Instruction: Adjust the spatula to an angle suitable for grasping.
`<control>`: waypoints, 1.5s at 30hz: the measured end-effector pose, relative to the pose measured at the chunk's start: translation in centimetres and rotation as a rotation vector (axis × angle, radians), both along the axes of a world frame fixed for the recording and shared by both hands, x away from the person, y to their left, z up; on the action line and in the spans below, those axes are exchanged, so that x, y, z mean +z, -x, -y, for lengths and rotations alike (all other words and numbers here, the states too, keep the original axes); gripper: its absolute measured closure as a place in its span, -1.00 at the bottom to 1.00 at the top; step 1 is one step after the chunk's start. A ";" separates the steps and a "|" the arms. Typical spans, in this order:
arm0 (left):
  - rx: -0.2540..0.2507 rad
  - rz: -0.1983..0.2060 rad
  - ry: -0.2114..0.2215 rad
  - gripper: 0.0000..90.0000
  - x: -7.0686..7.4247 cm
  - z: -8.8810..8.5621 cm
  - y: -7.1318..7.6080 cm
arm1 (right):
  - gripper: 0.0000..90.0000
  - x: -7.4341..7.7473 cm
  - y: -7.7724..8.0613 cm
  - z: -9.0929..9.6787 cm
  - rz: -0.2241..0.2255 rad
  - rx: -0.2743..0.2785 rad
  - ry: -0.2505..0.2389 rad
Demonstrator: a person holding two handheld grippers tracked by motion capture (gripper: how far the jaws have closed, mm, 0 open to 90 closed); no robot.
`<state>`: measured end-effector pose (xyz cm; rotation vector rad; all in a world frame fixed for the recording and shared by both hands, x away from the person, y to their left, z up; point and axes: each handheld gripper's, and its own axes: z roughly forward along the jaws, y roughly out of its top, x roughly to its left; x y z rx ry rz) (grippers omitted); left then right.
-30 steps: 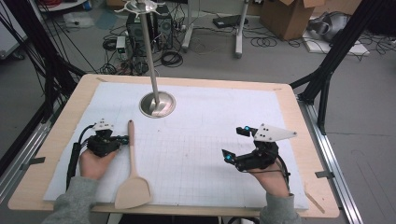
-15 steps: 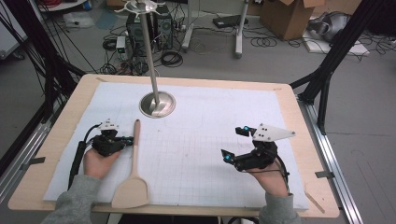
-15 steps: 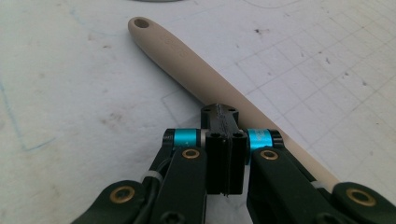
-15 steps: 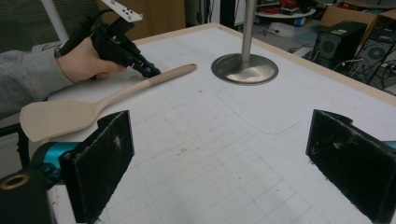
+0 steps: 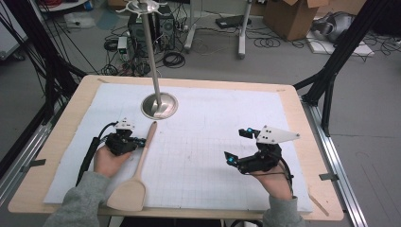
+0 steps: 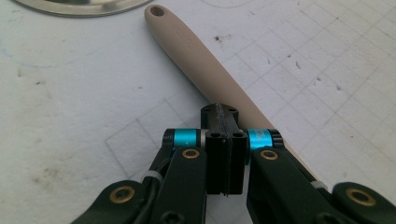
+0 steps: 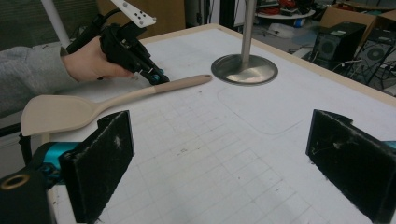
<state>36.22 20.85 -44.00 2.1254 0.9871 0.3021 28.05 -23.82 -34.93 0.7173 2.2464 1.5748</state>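
Observation:
A light wooden spatula (image 5: 141, 158) lies on the white gridded mat, blade near the front edge, handle slanting up and right toward the metal stand base (image 5: 160, 105). My left gripper (image 5: 142, 141) is shut with nothing between its jaws, and its closed tip rests against the left side of the handle (image 6: 196, 56). In the left gripper view the tip (image 6: 219, 114) sits right at the handle's edge. My right gripper (image 5: 236, 145) stands open at the right of the mat, its wide-set jaws (image 7: 219, 163) with nothing between them. From there I see the spatula (image 7: 116, 100) and the left gripper (image 7: 156, 77) beside it.
A tall metal pole rises from the round base (image 7: 244, 69) at the back middle of the mat. The mat (image 5: 213, 142) lies on a wooden table (image 5: 307, 118). Cables, boxes and black frame legs stand on the floor beyond.
My left gripper has slid right against the spatula's handle. The handle end has swung to the right, so the spatula now slants. The right gripper has stayed still.

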 end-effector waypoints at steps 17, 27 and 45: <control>-0.025 0.035 0.013 0.98 2.1 0.0 1.2 | -0.85 0.0 0.0 0.0 0.003 0.001 0.002; -0.047 0.061 0.039 0.98 2.9 0.9 4.6 | -0.85 0.0 0.0 -0.3 0.006 0.007 0.005; -0.082 0.051 -0.031 0.98 1.9 3.0 7.9 | -0.85 0.1 -0.1 -0.5 0.004 0.014 0.004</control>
